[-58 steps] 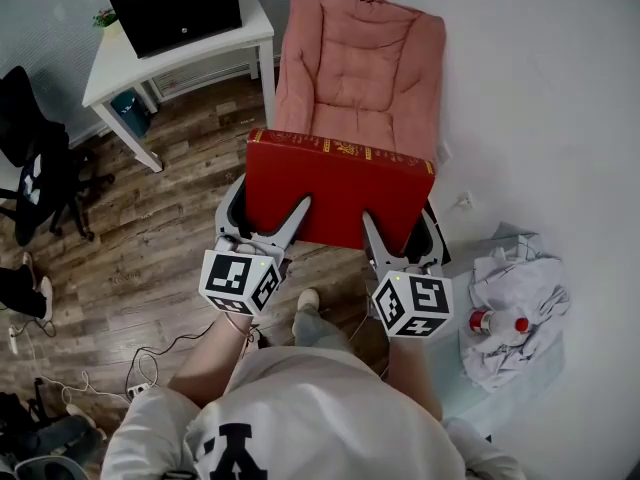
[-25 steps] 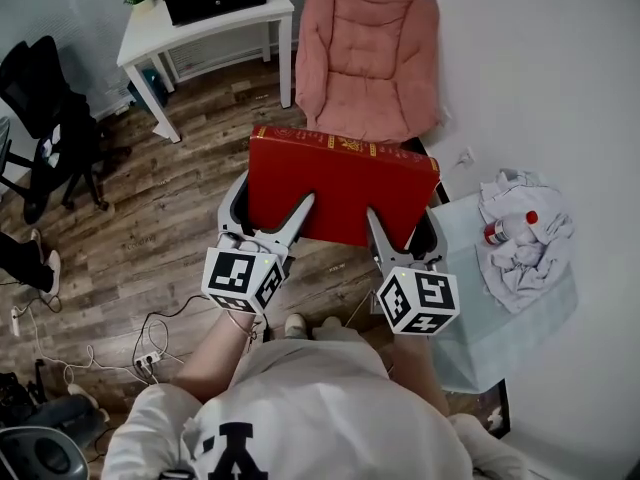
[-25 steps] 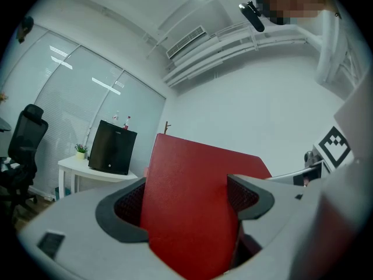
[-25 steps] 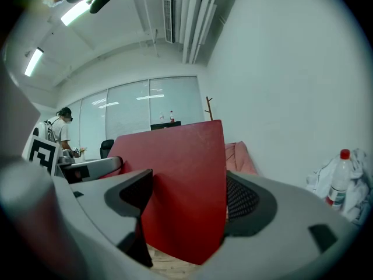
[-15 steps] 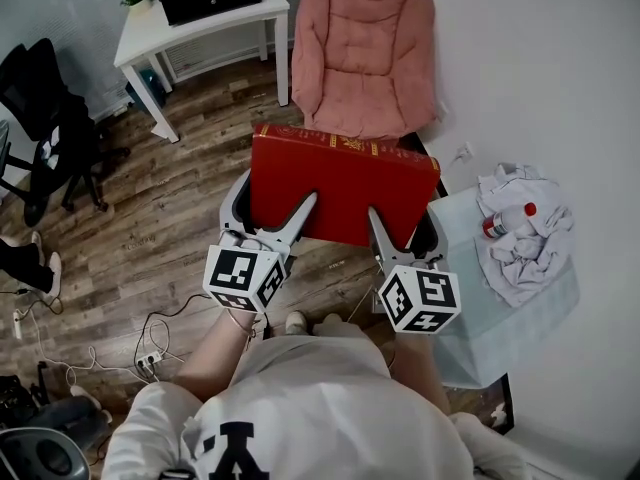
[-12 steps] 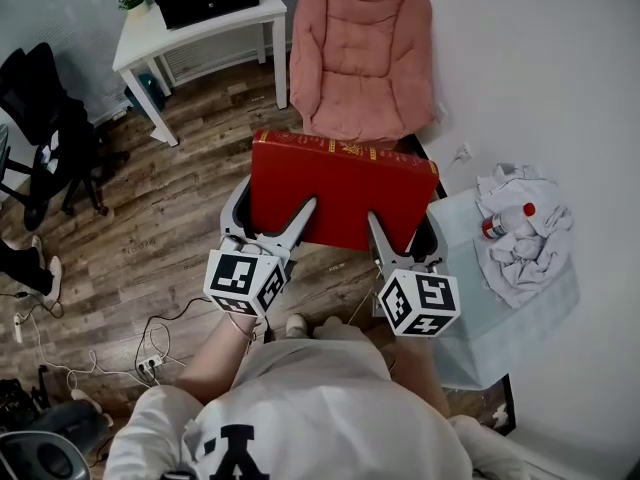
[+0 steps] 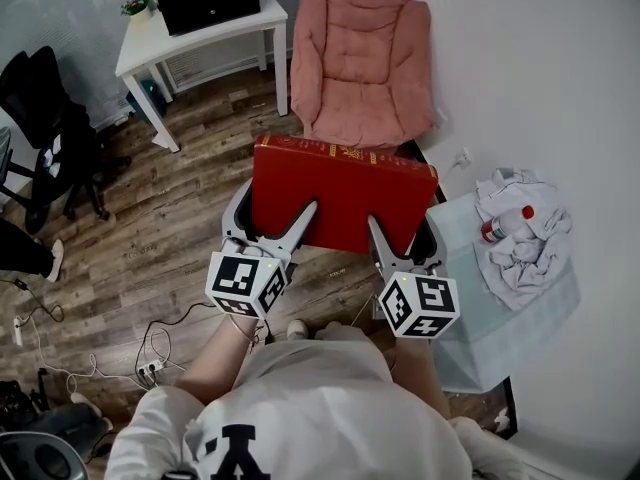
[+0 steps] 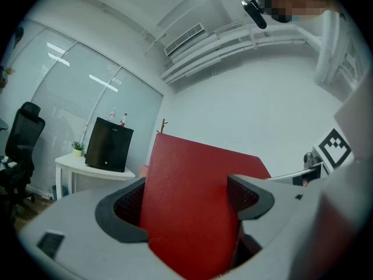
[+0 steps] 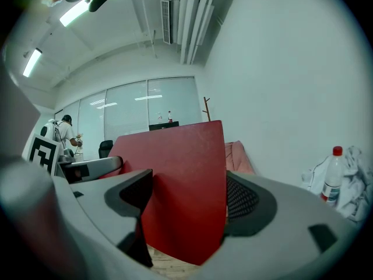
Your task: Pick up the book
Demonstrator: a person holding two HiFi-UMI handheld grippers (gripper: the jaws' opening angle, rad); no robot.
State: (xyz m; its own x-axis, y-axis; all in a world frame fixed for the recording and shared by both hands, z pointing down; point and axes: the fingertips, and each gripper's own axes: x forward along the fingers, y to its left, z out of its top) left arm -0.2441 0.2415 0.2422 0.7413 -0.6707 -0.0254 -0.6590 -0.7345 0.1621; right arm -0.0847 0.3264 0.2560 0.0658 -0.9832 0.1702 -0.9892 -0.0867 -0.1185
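A large red book (image 7: 340, 193) with gold print along its spine is held flat in the air above the wooden floor. My left gripper (image 7: 268, 223) is shut on the red book's near left edge, and in the left gripper view the red cover (image 8: 192, 203) fills the space between both jaws. My right gripper (image 7: 402, 230) is shut on the near right edge, and in the right gripper view the book (image 9: 180, 185) stands clamped between its jaws.
A pink padded armchair (image 7: 362, 53) stands just beyond the book. A white table (image 7: 170, 38) with a black box on it is at the back left. A low table (image 7: 470, 318) at the right holds crumpled cloth (image 7: 525, 233) and a bottle (image 7: 492, 228). A black office chair (image 7: 35, 118) and floor cables (image 7: 150, 343) lie left.
The book stays gripped in both grippers. The view has shifted slightly, so the armchair and white table sit a little differently in the frame.
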